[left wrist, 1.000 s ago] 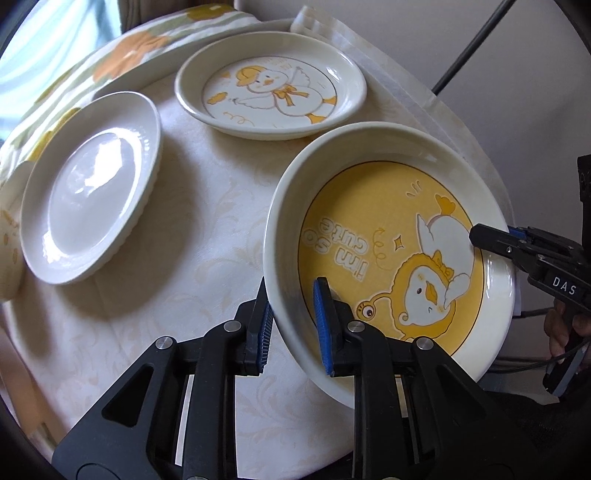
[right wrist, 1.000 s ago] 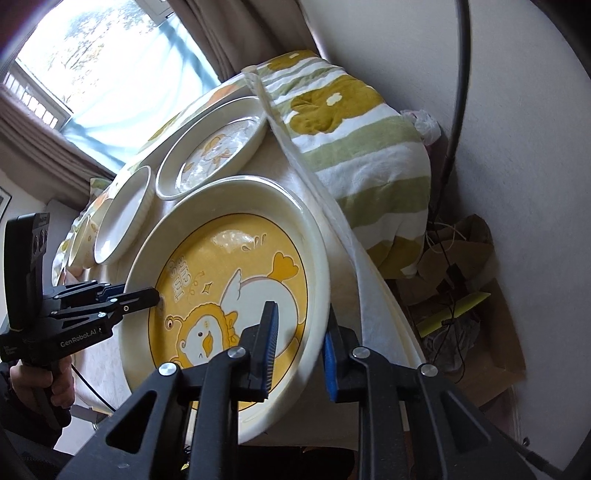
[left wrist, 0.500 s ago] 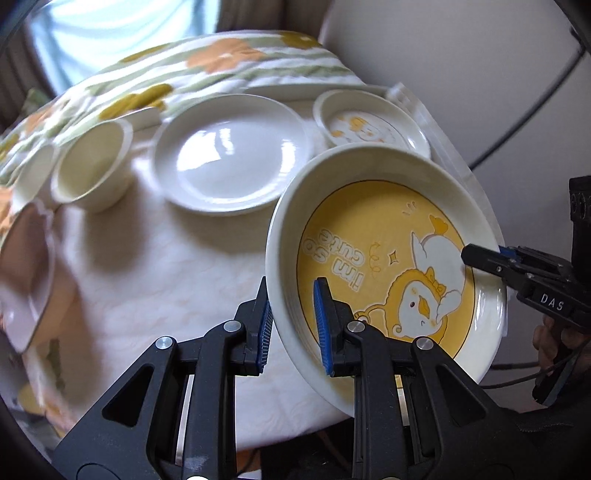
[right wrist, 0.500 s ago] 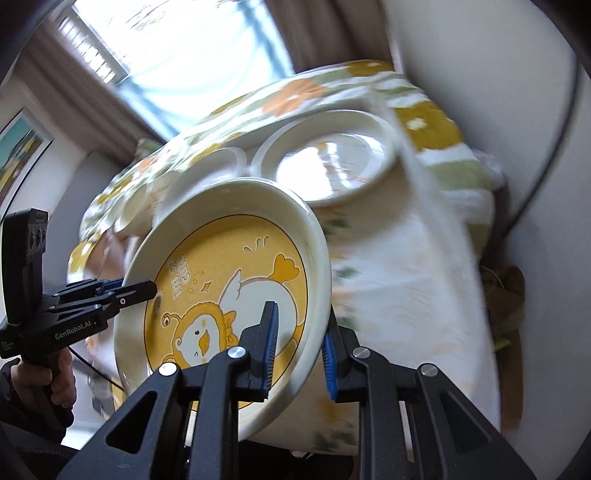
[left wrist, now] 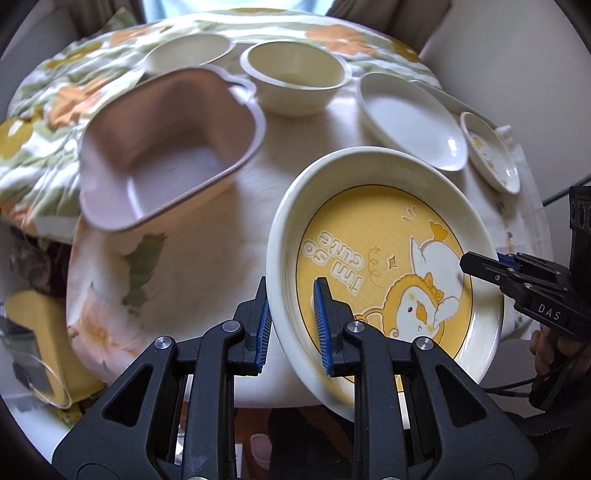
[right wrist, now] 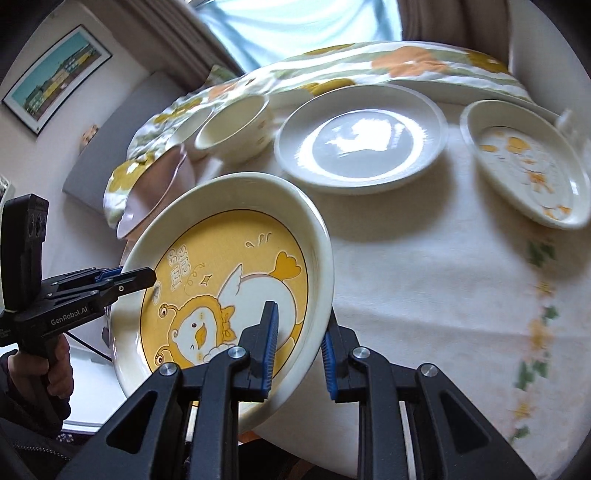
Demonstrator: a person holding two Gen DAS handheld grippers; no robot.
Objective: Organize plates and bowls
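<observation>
Both pairs of fingers are pinching the same dish: the left gripper (left wrist: pixel 291 325) clamps the near rim of the yellow duck plate (left wrist: pixel 384 273), one blue-padded finger inside the rim and one outside, while the right gripper (right wrist: pixel 299 343) clamps the opposite edge the same way. Held between the two, the plate hangs tilted in the air over the near edge of the tabletop (right wrist: pixel 424 288), clear of the cloth.

That tabletop is covered with a pale cream cloth with a faint pattern and a border of leaves and small orange flowers near the edge. Beyond the cloth lies a bed-like spread of fabric (left wrist: pixel 55 110) striped in white and soft green with big orange and mustard blooms.

On the cloth sit a plain white plate (right wrist: pixel 362 144), a smaller duck-printed plate (right wrist: pixel 524 166) just beside it, a cream bowl (left wrist: pixel 295 77), a second shallow cream bowl (left wrist: pixel 188 53) behind, and a pink square dish (left wrist: pixel 166 147) with a scalloped rim near the left side.

Daylight comes from a window (right wrist: pixel 303 29) with brownish curtains at the far end. A framed picture (right wrist: pixel 55 77) hangs on the white wall. A person's hand (right wrist: pixel 40 369) grips the left handle; cables trail below.
</observation>
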